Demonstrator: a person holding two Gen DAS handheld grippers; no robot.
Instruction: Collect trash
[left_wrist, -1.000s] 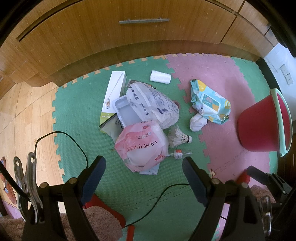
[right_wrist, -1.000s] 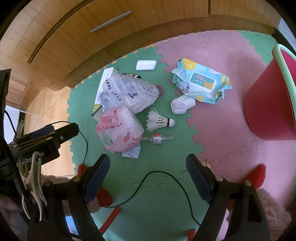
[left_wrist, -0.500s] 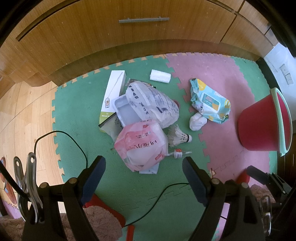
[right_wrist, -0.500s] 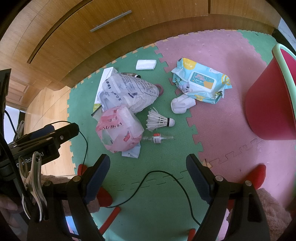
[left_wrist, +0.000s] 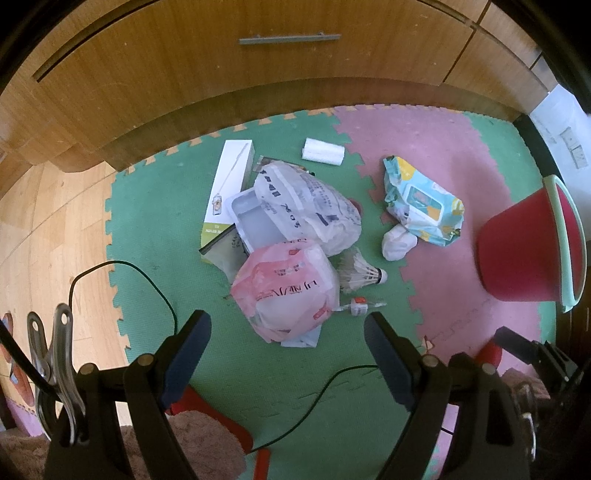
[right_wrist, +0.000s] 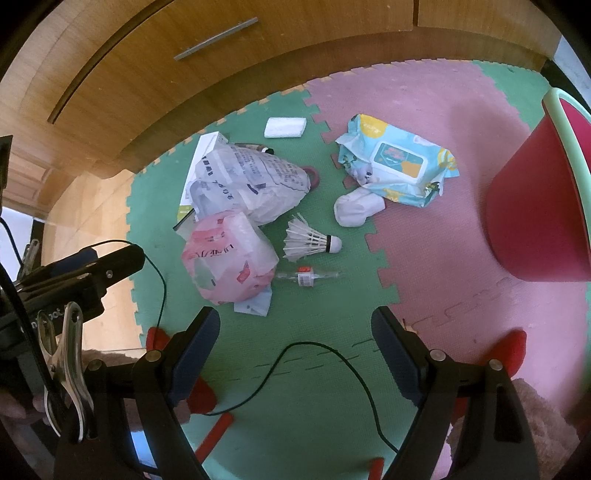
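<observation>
Left gripper (left_wrist: 284, 343) and right gripper (right_wrist: 295, 339) fingers wide open, empty, above pink plastic bag (right_wrist: 227, 266); red plastic bucket (right_wrist: 535, 206) near mat's right edge.

left tongs (left_wrist: 287, 345) wide open, empty; right tongs (right_wrist: 295, 341) same.

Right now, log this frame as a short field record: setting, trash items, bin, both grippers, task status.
setting: green and pink foam mat in front of a wooden cabinet
trash pile: pink plastic bag, white printed bag, long white box, grey tray
loose items: shuttlecock, small vial, wipes pack, crumpled white wad, white block
bin: red bucket, at right, nothing visible inside
left gripper: open, empty
right gripper: open, empty
status: nothing picked up yet
</observation>
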